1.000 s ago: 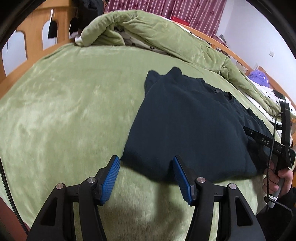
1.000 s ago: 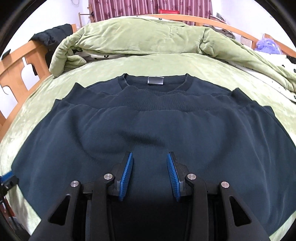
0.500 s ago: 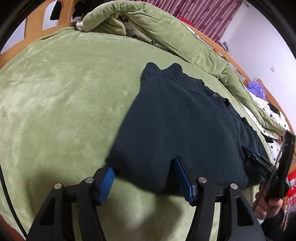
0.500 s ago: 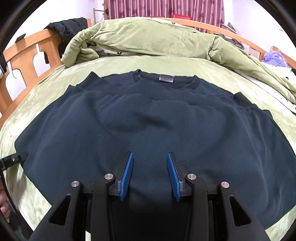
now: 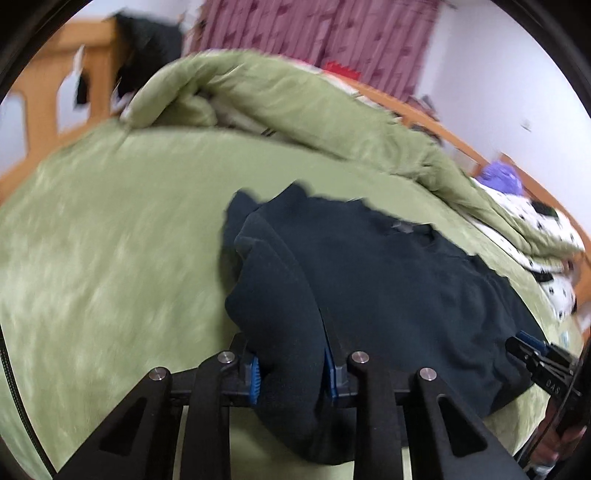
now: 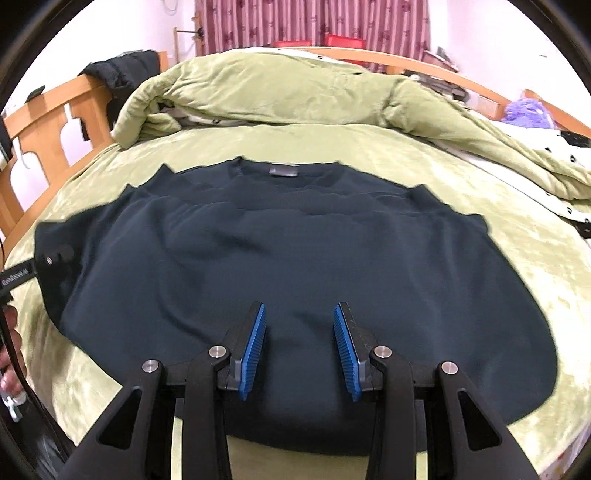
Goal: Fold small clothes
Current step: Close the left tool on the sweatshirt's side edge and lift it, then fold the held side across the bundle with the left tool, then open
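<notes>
Closing on the dark sweater (image 5: pixel 388 280), the left gripper's (image 5: pixel 291 373) jaws clamp its edge.

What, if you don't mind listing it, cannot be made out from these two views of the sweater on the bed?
- Left wrist view: the bed and curtain are smeared by motion blur.
- Left wrist view: the sweater's gathered edge hides the left tongs' pads.
- Right wrist view: whether the right tongs pinch the cloth; their own frame covers the near hem.
- Right wrist view: the collar label is too small to read.
</notes>
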Tool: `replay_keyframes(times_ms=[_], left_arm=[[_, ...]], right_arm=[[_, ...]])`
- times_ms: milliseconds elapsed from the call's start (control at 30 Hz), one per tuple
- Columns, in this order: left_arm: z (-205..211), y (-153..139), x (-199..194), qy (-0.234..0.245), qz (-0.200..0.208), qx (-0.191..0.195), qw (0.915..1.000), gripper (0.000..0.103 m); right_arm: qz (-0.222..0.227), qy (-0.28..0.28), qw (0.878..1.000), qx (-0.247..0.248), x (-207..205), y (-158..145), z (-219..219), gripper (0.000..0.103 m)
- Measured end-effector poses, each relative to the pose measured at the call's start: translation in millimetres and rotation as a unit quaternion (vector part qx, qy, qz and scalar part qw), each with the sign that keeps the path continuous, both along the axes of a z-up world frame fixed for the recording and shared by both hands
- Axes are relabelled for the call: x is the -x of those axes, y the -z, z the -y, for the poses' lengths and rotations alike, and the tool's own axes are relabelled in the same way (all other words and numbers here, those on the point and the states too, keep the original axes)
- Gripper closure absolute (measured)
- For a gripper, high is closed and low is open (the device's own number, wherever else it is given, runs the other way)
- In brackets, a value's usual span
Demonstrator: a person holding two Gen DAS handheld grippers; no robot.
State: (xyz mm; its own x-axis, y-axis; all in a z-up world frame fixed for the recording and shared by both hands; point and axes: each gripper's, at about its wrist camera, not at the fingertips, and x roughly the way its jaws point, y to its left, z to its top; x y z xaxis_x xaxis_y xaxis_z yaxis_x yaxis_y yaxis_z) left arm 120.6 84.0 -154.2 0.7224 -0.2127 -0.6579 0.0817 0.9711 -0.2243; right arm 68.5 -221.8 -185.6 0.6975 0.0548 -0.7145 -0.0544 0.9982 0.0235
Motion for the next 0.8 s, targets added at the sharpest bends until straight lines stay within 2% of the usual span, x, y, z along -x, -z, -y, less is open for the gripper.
replay_keyframes(times_ms=[100,200,400,600,800], left_arm=[[34,-28,6,0.037,0.041,-0.014,0.9984,0.082],[63,-45,11,0.065,0.062,-0.019,0.9958,0.083],[129,-61,15,0.137,0.068,0.008,0.9881,0.084],[187,-40,21,0.196,0.027,0.022,0.9801,0.084],[214,-6,26,0.206,-0.009,-0.006,0.9785,0.082]], right_arm=[[0.007,0.013,1.000,-0.005,8,-9,21,0.065],[0.021,0.028,0.999,-0.002,20,-22,46,0.065],[0.036,0.057,0.998,0.006,43,-39,91,0.065],[0.032,0.088,0.996,0.008,67,-38,132,0.065],[0.018,0.100,0.995,0.013,78,-27,152,0.065]])
